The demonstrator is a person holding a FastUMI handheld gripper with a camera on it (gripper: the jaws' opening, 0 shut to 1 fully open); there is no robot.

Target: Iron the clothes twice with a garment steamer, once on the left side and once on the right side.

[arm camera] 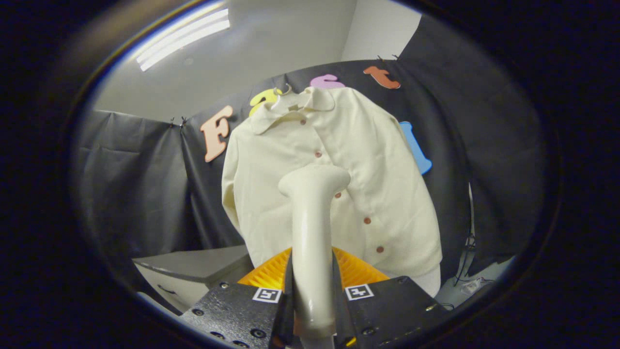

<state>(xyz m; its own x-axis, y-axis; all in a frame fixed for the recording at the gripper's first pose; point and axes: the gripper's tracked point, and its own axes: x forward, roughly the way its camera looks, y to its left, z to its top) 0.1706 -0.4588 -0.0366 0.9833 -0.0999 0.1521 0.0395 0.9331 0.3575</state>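
Your tongs [312,295] are clenched on the garment steamer [312,218], both fingers pressing its handle at the bottom centre of the frame. Its head rises mid-frame, in front of the cream buttoned shirt [334,179] hanging on a hanger [283,90], centre frame.
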